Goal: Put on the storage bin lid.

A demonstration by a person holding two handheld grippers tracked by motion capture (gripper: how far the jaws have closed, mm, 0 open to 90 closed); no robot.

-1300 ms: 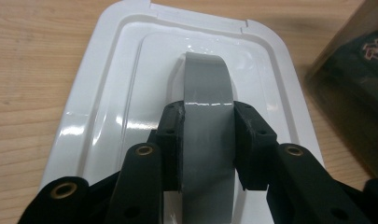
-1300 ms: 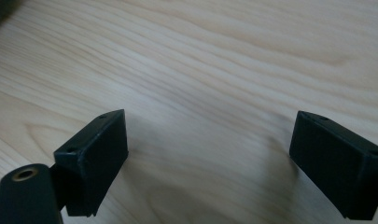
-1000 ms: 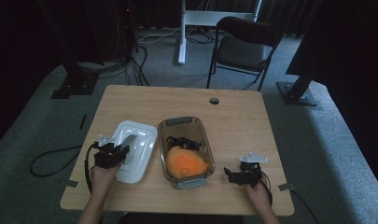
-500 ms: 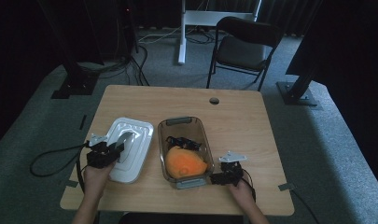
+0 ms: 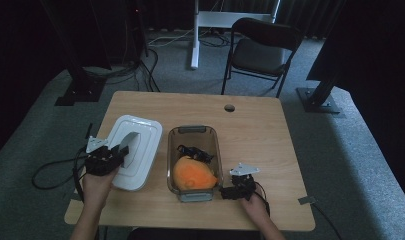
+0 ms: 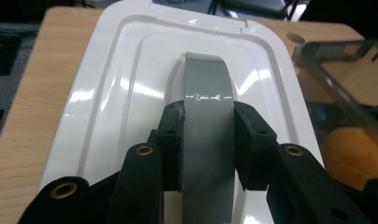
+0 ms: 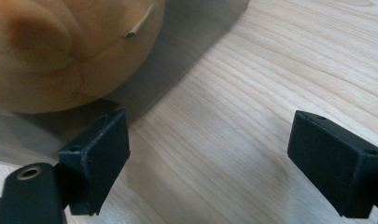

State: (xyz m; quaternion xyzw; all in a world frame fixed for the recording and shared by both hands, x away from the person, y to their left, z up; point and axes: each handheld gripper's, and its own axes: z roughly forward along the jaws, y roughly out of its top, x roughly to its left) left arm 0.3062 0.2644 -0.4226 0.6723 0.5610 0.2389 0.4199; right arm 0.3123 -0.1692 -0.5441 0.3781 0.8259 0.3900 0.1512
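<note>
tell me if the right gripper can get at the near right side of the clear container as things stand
Probably yes: the right gripper is open beside the clear container, one of its fingers close against the wall, with bare table around it.

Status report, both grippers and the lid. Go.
Left gripper shut on lid handle. Right gripper open beside clear bin. White lid left of bin.

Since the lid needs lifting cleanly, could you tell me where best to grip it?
Grip the grey handle, the raised strip along the middle of the white lid, from above with a jaw on each long side. The left gripper is clamped there that way; the lid's flat, glossy surface offers no other hold.
</note>
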